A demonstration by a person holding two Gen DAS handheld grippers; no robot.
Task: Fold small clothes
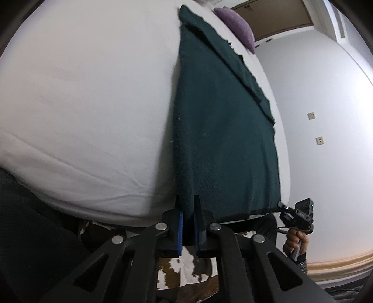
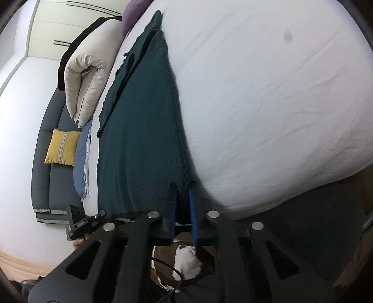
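Observation:
A dark green garment (image 1: pixel 221 139) lies flat on the white bed (image 1: pixel 81 105), with a sleeve folded in along its far side. My left gripper (image 1: pixel 187 200) is shut on the garment's near hem at its left corner. In the right wrist view the same garment (image 2: pixel 139 144) runs away from me over the bed (image 2: pixel 268 105), and my right gripper (image 2: pixel 183 186) is shut on the hem at its right corner. Each gripper shows in the other's view: the right gripper (image 1: pixel 283 206) at the garment's corner with a hand under it, the left gripper (image 2: pixel 100 214) at the opposite corner.
A purple cushion (image 1: pixel 235 21) sits at the far end of the bed. A folded cream duvet (image 2: pixel 88 77) and a blue pillow (image 2: pixel 81 158) lie along the bed's left side, beside a grey sofa (image 2: pixel 42 163) with a yellow cushion (image 2: pixel 61 146). A cowhide rug (image 1: pixel 184 268) covers the floor below.

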